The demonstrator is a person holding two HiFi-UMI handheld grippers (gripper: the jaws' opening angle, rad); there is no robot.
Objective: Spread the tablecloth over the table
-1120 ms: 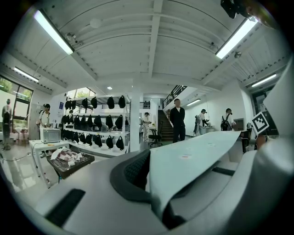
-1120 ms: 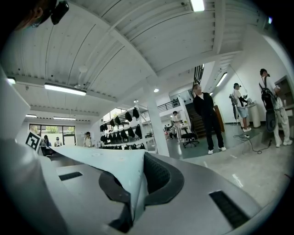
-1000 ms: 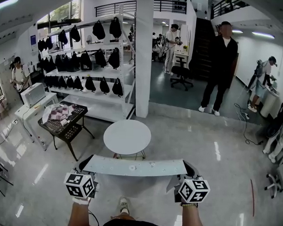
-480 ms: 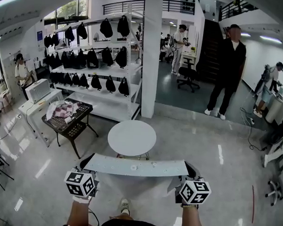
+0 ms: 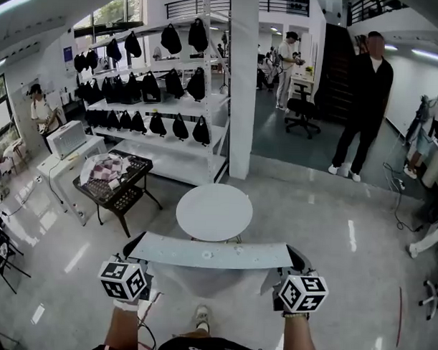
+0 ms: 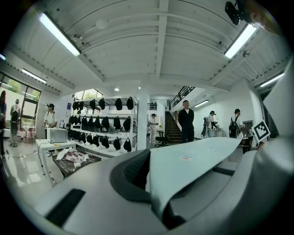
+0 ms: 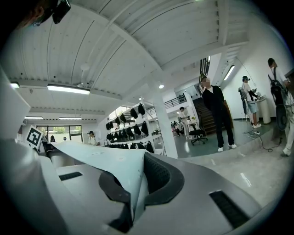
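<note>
The person has stepped closer to the round table [image 5: 214, 212]; left gripper [image 5: 135, 247] and right gripper [image 5: 295, 256] (each pinched shut on one end) carry the tablecloth [image 5: 213, 254] taut, not yet spread.

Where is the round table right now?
Head view, centre: the round table stands just beyond the stretched tablecloth, right of the black cart.

Around you spread a glossy grey floor [image 5: 346, 232]. A white pillar [image 5: 242, 85] rose ahead, with white shelving [image 5: 178, 149] hung with black bags [image 5: 173, 83] to its left. A black office chair [image 5: 302, 109] stood beyond, and strip lights [image 6: 57, 33] ran overhead.
</note>
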